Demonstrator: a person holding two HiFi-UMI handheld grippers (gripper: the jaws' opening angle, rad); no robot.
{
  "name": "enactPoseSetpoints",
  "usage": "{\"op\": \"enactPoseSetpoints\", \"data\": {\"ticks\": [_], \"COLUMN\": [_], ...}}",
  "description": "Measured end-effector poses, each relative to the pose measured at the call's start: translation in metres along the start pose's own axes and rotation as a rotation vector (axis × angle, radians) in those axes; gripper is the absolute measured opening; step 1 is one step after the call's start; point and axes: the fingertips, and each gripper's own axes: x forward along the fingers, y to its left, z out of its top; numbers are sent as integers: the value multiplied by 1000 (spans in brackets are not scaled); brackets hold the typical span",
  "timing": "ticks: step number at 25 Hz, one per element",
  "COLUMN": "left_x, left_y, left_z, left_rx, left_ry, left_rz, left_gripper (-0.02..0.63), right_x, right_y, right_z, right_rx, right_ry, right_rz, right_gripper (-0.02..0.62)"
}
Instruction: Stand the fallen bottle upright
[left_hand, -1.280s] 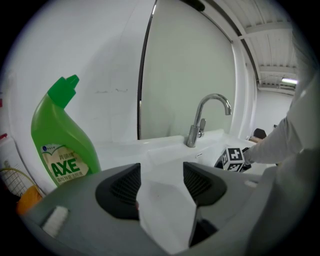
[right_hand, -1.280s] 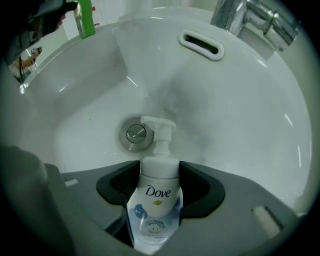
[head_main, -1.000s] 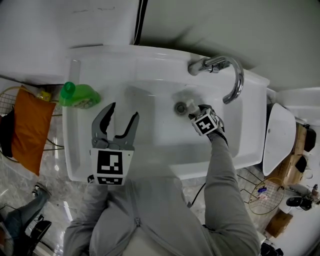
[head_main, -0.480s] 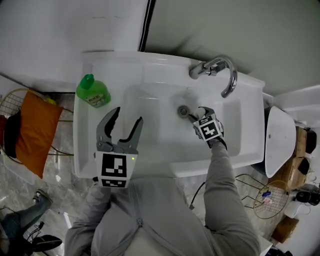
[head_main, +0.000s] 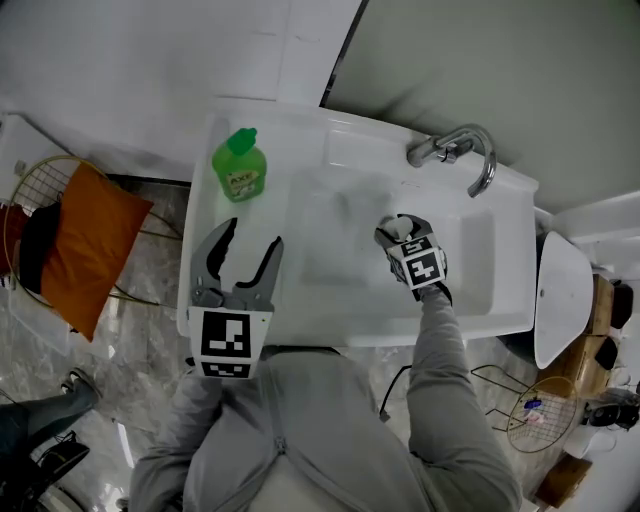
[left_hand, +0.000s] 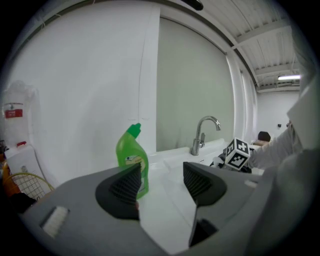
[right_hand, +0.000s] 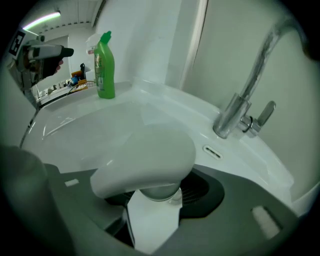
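Observation:
My right gripper (head_main: 397, 232) hangs over the white sink basin (head_main: 330, 335), shut on a white pump-top bottle. In the right gripper view its rounded white pump head (right_hand: 145, 160) fills the space between the jaws of the right gripper (right_hand: 152, 196), which pinch the neck just below it. The bottle's body is hidden under the gripper. A green bottle (head_main: 239, 168) (left_hand: 131, 150) (right_hand: 104, 67) stands upright on the sink's back left corner. At the sink's left front my left gripper (head_main: 250, 236) (left_hand: 160, 182) is open and holds nothing.
A chrome tap (head_main: 465, 150) (left_hand: 202, 132) (right_hand: 240, 115) rises at the sink's back right. An orange cushion (head_main: 85, 245) in a wire basket lies on the floor to the left. A white oval fixture (head_main: 560, 300) stands to the right.
My right gripper has lifted the pump bottle up from beside the drain. The left gripper has stayed open and shifted a little; the whole view has swung.

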Motion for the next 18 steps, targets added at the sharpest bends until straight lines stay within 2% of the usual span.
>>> {"op": "enactPoseSetpoints", "data": {"ticks": [10, 14, 18], "left_x": [-58, -79, -97], "left_y": [61, 75, 84], "left_z": [-4, -7, -13], "left_rx": [-26, -36, -44], "left_ry": [-53, -74, -81], "left_rz": [84, 99, 109], "left_gripper": [302, 302, 302], "right_x": [-41, -55, -63], "right_y": [103, 149, 194], "right_z": [128, 164, 186], "right_rx": [-169, -223, -233], "right_ry": [-242, -304, -350], "right_rz": [59, 102, 165], "right_gripper": [239, 239, 239]}}
